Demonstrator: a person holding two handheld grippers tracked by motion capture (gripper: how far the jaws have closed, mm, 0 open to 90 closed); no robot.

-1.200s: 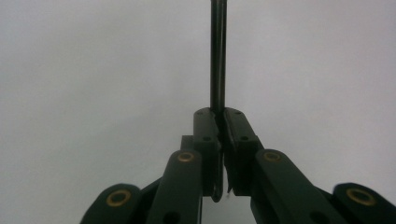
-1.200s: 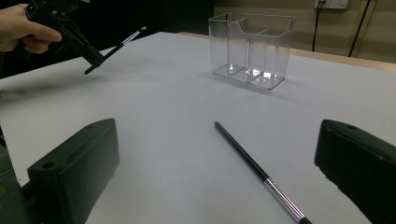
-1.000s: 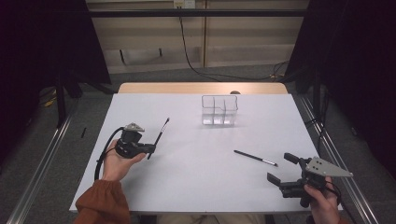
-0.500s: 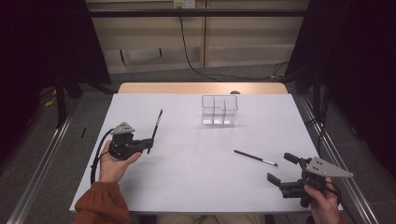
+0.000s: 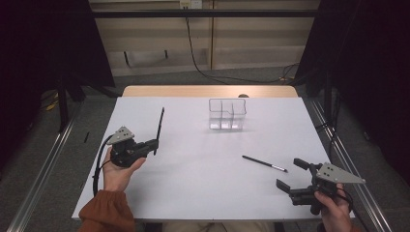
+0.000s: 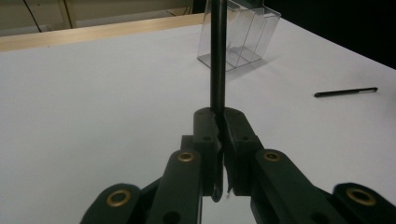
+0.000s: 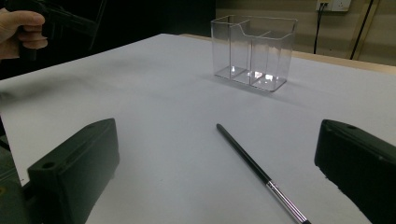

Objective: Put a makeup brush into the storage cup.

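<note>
My left gripper (image 5: 154,144) is at the table's left, shut on the lower end of a thin black brush (image 5: 160,124) that points away from me and up. In the left gripper view the jaws (image 6: 220,126) pinch this brush (image 6: 217,56), which rises toward the clear divided organizer (image 6: 243,37). That organizer (image 5: 227,114) stands at the back centre with nothing in it. A second black brush (image 5: 265,164) with a metal ferrule lies flat on the white table, right of centre. Just behind it my right gripper (image 5: 288,173) is open, and the brush (image 7: 252,163) lies ahead between its spread jaws.
The white tabletop (image 5: 193,183) has a bare wooden strip (image 5: 208,91) at its far edge. Metal rails run along both sides on the floor. In the right gripper view, the hand with the left gripper (image 7: 21,28) is at the top left, and the organizer (image 7: 254,51) is straight ahead.
The left gripper has shifted slightly left and swung its brush from a lean to the right to nearly upright. The right gripper and the loose brush have stayed put.
</note>
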